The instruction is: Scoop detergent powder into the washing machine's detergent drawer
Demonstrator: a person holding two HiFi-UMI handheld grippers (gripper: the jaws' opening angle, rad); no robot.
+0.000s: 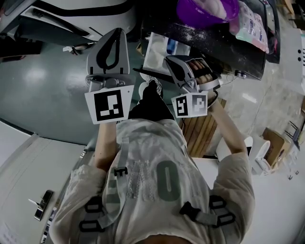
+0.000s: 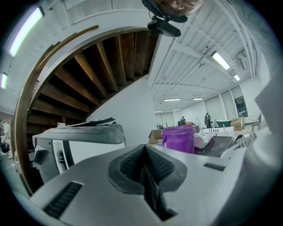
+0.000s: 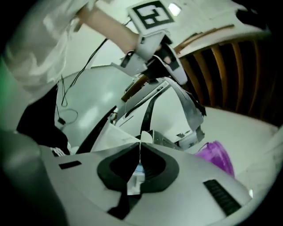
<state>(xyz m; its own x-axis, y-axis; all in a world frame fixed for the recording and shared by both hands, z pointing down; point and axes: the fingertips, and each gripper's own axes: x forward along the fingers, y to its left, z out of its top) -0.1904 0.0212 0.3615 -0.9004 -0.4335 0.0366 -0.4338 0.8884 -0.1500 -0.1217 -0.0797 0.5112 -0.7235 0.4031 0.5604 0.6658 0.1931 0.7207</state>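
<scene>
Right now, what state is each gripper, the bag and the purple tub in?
left gripper: shut, nothing between its jaws.
right gripper: shut on the white bag's edge.
white bag: pinched at one edge; open or sealed, cannot tell.
purple tub: upright on the dark table, no lid.

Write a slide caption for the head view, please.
Right gripper pinches a white bag near the purple tub; left gripper shut, empty.

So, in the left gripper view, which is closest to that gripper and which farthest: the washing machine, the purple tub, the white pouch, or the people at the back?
1. Washing machine, at the left.
2. Purple tub, right of centre; the white pouch beside it is too close to call.
3. People, far back in the hall.
</scene>
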